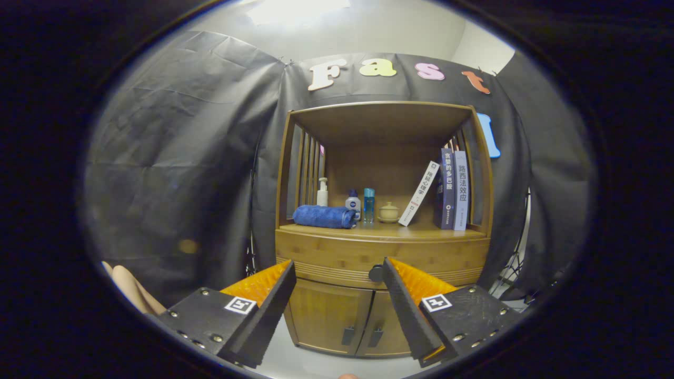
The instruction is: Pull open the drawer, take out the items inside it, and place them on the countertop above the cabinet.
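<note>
Plainly, the tall bamboo-coloured wooden cabinet (383,247) stands square ahead of the gripper, well beyond its fingers, backed against the booth's black cloth wall. Its wide curved drawer front (337,255) sits flush and closed beneath the countertop shelf (421,230), so whatever lies inside is hidden. The countertop already bears a rolled blue towel (324,216), upright dark books (453,189) with a white one leaning on them, three small bottles (353,202) and a little lidded ceramic jar (388,212), leaving bare wood at the front edge, probably the landing spot. The small dark round drawer knob (376,273) shows just beside the right finger's tip. The gripper (337,279) is spread wide, holding and touching nothing, seemingly lined up to approach that knob.
</note>
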A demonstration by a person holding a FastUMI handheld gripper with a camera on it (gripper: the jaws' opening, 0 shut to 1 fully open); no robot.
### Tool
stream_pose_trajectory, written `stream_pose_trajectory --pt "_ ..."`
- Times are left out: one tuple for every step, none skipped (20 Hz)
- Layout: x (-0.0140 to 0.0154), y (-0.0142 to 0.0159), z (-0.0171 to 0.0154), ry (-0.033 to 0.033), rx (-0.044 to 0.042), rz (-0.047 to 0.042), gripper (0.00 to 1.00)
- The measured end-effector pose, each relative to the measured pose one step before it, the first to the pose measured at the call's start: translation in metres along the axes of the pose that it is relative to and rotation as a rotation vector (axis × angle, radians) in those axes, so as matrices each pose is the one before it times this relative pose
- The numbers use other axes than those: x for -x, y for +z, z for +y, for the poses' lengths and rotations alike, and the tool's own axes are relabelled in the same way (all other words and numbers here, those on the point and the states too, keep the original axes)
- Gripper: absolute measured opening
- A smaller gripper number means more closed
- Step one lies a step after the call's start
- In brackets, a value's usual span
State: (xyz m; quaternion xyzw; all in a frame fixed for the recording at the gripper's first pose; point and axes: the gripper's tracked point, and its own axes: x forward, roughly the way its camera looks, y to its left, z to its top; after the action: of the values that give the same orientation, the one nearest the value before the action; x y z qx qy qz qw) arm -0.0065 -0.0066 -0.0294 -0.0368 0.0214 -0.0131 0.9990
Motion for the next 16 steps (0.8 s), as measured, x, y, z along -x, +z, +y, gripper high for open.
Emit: stream_pose_trajectory --pt "0.00076 -0.0004 -0.00123 -0.00246 0.00099 0.00192 0.98" --pt "0.00102 0.00021 -0.00176 -0.00359 -0.00011 0.00042 0.98" --pt "0.00039 -0.00063 -0.00168 -0.0032 -0.00237 -0.00011 0.98" --pt "-0.00072 -0.00032 -0.00204 -0.00379 -0.00431 0.00157 0.98" --pt "-0.00109 -0.00147 -0.00312 -0.00591 -0.00537 0.00172 0.98" --pt "-0.00268 -0.0011 -0.00282 -0.00748 -0.00206 0.00465 0.98" --pt "-0.00397 -0.00001 -0.00294 -0.00526 0.00132 0.00158 0.98" --pt "-0.005 0.00236 -0.00357 -0.00608 0.00272 -0.00365 0.99" --pt "-0.0065 0.00257 -0.00459 -0.0032 0.00211 -0.00645 0.98" --pt "-0.00723 0.00237 -0.00597 -0.01039 0.00076 -0.00509 0.98" --pt "-0.0081 0.0001 -0.00717 -0.01504 -0.00149 -0.00132 0.98" --pt "-0.00873 -0.00165 -0.0064 -0.01014 -0.00409 0.00168 0.99" --pt "-0.00924 -0.00374 -0.00591 -0.01042 -0.00596 0.00473 0.98" --pt "-0.00948 -0.00595 -0.00417 -0.00386 -0.0041 0.01186 0.99" --pt "-0.0092 -0.00913 -0.005 -0.00739 0.00128 0.02243 0.98" --pt "-0.00932 -0.0092 -0.00231 -0.00366 0.00443 0.02414 0.98"
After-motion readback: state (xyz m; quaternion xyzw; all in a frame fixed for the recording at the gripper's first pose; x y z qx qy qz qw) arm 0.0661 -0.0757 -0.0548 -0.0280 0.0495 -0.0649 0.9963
